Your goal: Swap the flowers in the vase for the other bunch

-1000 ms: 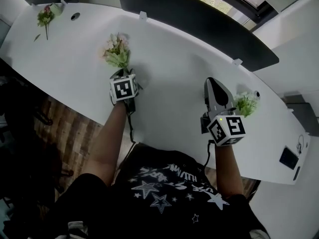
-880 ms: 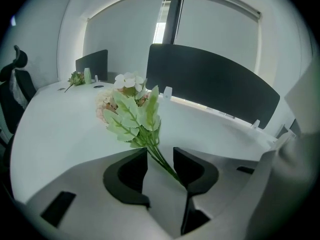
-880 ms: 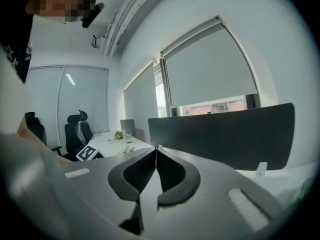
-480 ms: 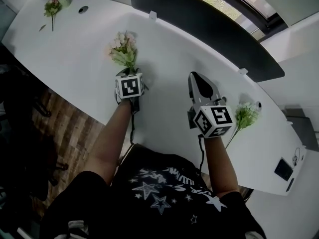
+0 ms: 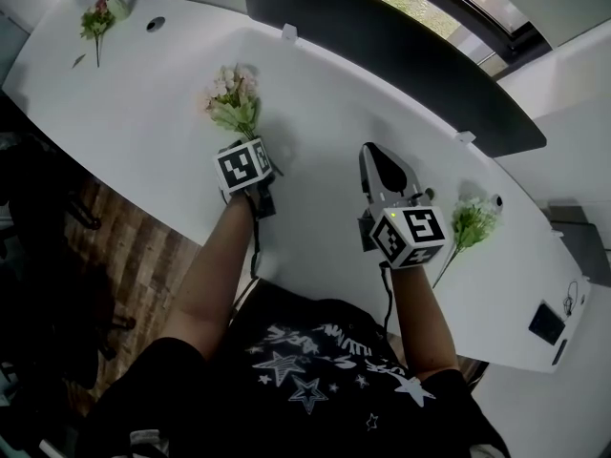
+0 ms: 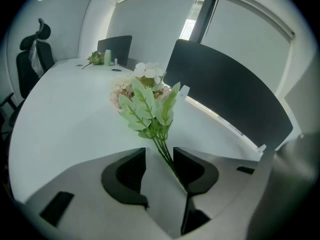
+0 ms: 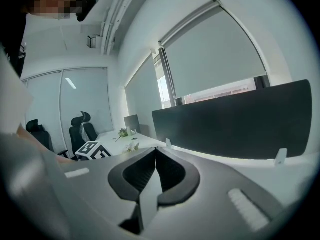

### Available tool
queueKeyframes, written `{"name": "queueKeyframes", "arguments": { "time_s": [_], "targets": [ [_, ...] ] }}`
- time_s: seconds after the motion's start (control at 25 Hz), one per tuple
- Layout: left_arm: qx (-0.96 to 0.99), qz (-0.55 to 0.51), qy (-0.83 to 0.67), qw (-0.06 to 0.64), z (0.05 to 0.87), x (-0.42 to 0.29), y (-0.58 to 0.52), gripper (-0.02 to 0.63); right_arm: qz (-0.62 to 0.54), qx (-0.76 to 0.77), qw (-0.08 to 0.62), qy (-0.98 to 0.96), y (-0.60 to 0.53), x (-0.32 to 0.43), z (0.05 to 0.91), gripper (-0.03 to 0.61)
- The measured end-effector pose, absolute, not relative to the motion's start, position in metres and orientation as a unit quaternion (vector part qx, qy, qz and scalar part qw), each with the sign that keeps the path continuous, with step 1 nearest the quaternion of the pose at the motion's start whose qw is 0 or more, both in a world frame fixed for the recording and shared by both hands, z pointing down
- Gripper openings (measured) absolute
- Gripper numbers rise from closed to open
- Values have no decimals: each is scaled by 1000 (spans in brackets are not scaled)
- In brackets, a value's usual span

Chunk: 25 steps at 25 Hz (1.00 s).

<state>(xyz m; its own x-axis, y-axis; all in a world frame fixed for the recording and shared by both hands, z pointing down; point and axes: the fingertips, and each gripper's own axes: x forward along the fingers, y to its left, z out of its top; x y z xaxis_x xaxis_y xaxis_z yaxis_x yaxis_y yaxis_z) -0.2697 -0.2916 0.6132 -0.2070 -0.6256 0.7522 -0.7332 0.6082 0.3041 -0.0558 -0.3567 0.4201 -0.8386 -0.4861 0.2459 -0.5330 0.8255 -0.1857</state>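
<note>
A bunch of pale pink and white flowers [image 5: 229, 98] with green leaves lies on the white desk [image 5: 325, 113]. Its thin stems [image 6: 165, 149] run between the jaws of my left gripper [image 5: 244, 146], close along the right jaw. A gap shows on the other side, so this gripper [image 6: 160, 156] is open. My right gripper [image 5: 372, 153] hovers over the desk's middle, shut and empty [image 7: 156, 153]. A second bunch, green and white [image 5: 473, 222], lies on the desk right of it, apart from it. A third small bunch [image 5: 95, 19] lies at the far left end beside a small pale vessel [image 5: 116, 6].
A dark partition screen [image 5: 382, 46] runs along the desk's far edge. The desk's curved near edge is by the person's body. A small dark device [image 5: 546, 322] sits at the right end. Office chairs [image 6: 30, 59] stand beyond the left end.
My right gripper has moved left, away from the green and white bunch, and then stopped. The left gripper has rolled a little about the stems; the pink bunch stays in place.
</note>
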Motion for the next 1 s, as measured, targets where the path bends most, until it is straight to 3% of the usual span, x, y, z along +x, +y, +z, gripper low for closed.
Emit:
{"name": "queueKeyframes", "arguments": {
  "time_s": [0.32, 0.52, 0.76, 1.0],
  "targets": [
    [408, 62, -769, 488, 618, -278, -300, 161, 138, 252, 93, -953, -354, -68, 427, 5],
    [374, 83, -786, 485, 618, -287, -297, 82, 144, 244, 91, -955, -351, -72, 430, 5],
    [393, 32, -774, 495, 620, -287, -293, 50, 147, 246, 94, -953, -348, -66, 431, 5],
    [464, -88, -723, 504, 603, -260, -301, 40, 152, 259, 93, -949, -346, -55, 430, 5]
  ]
}}
